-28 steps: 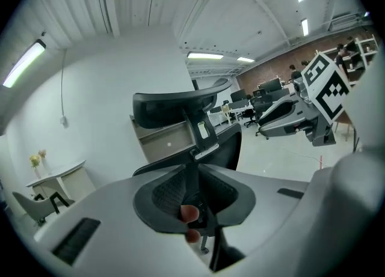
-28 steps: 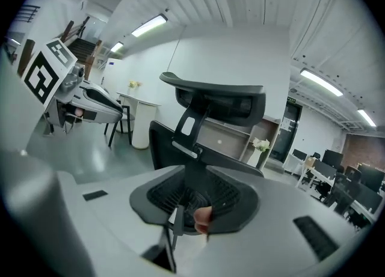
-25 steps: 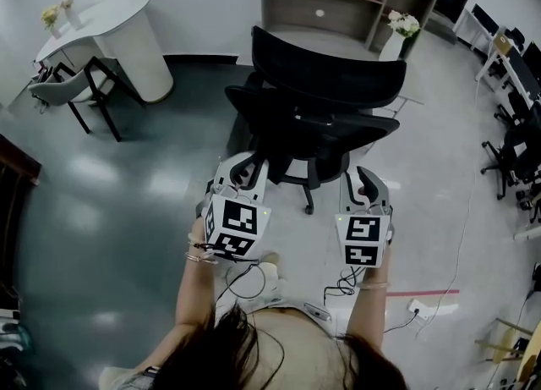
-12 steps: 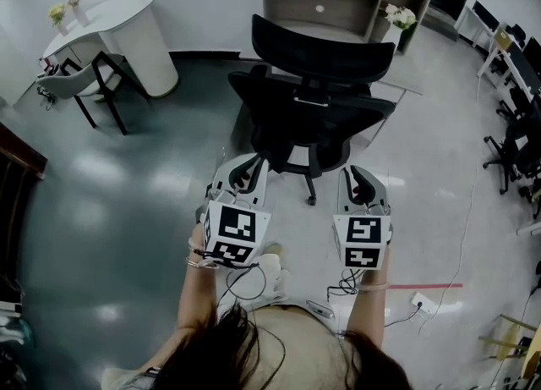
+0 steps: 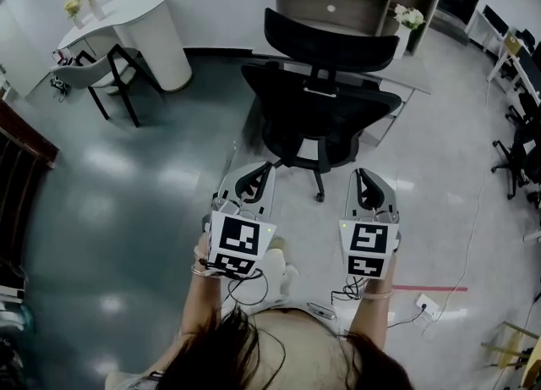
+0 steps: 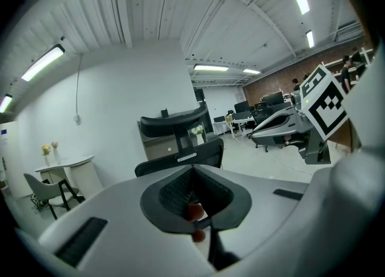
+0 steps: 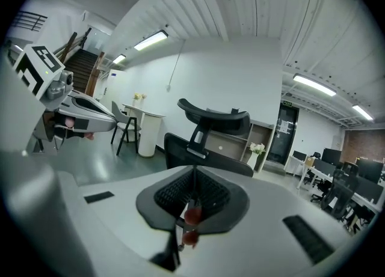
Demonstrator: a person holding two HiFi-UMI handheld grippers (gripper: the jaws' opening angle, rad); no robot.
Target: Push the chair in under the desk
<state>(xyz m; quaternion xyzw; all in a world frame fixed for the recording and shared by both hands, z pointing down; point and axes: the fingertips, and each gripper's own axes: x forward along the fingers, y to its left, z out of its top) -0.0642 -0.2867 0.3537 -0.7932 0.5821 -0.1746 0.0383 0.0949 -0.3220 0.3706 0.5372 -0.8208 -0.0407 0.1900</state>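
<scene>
1 chair [image 5: 325, 113] nr desk [image 5: 416, 84], 2 grippers [image 5: 256, 175] [image 5: 369, 178] closed

The office chair [image 5: 325, 101] is black; the left hand-held gripper [image 5: 255, 175] and right hand-held gripper [image 5: 369, 180] are white with black-and-white square markers.

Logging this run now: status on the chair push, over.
Left claw and right claw just closed, both empty, short of the chair. Chair at the desk, untouched. Nothing blocking between.

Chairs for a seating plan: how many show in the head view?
3: black office chair centre, grey chair upper left, dark chair right edge; more may be hidden.
</scene>
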